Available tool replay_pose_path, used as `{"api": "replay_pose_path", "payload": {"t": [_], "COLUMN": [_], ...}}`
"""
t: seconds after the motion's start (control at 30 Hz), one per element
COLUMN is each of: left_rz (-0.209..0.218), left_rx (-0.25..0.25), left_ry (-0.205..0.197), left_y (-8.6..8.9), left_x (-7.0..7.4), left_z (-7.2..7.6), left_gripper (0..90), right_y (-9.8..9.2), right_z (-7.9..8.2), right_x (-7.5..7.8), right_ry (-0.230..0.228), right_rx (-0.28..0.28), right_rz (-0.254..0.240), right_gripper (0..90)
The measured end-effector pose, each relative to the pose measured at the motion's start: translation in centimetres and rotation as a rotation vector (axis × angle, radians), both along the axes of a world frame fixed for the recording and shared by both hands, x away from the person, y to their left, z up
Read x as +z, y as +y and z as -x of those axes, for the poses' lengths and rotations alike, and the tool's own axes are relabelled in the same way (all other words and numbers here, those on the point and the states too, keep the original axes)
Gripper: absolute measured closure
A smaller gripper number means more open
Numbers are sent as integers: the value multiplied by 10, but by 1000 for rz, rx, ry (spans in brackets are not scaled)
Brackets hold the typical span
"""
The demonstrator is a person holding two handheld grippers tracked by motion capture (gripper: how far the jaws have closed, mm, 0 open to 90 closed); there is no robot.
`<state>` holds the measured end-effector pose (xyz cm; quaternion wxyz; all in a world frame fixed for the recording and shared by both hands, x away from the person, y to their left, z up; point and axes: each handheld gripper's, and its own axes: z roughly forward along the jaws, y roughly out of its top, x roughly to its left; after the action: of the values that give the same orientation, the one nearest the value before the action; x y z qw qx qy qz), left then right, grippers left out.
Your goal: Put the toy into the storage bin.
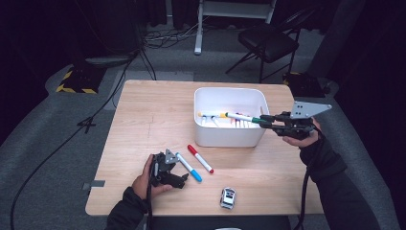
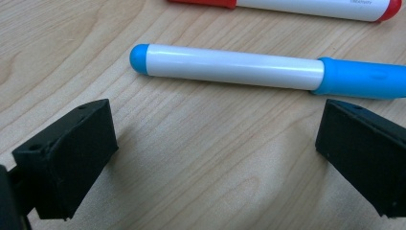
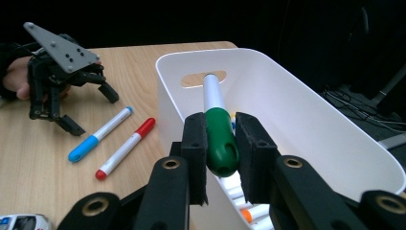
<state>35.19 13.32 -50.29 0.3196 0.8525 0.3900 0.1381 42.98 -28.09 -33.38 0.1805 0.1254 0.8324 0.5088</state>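
A white bin (image 1: 230,137) (image 3: 297,115) stands at the table's middle right with several markers inside. My right gripper (image 1: 265,122) (image 3: 221,158) is shut on a green-capped marker (image 1: 242,117) (image 3: 218,134), which hangs level over the bin's right rim and points across the bin. A blue-capped marker (image 1: 188,166) (image 2: 268,72) (image 3: 98,135) and a red-capped marker (image 1: 200,158) (image 2: 306,5) (image 3: 125,148) lie side by side on the wood in front of the bin. My left gripper (image 1: 179,170) (image 2: 215,158) (image 3: 88,110) stands open just short of the blue marker, jaws wide apart with bare table between them.
A small white toy car (image 1: 228,198) (image 3: 19,223) sits near the table's front edge. Beyond the wooden table (image 1: 143,124) are cables on the floor, a black chair (image 1: 268,43) and a white stand.
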Motion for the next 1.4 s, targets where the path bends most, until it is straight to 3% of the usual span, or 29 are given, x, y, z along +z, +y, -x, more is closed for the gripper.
{"api": "replay_pose_path", "payload": {"t": [0.3,0.6,0.77,1.03,1.4], "left_rz": [4,5,4,4,4], "left_rx": [0,1,1,1,0], "left_ry": [2,3,3,3,3], "left_y": [0,0,0,0,0], "left_x": [0,0,0,0,0], "left_z": [0,0,0,0,0], "left_gripper": [5,5,5,5,5], "right_y": [5,11,19,31,42], "right_z": [-22,-47,-59,-76,-87], "right_x": [4,1,-6,-16,-30], "right_ry": [17,74,94,130,163], "right_rx": [-45,-70,-94,-107,-118], "right_rz": [26,32,94,131,226], "right_gripper": [751,751,751,751,751]}}
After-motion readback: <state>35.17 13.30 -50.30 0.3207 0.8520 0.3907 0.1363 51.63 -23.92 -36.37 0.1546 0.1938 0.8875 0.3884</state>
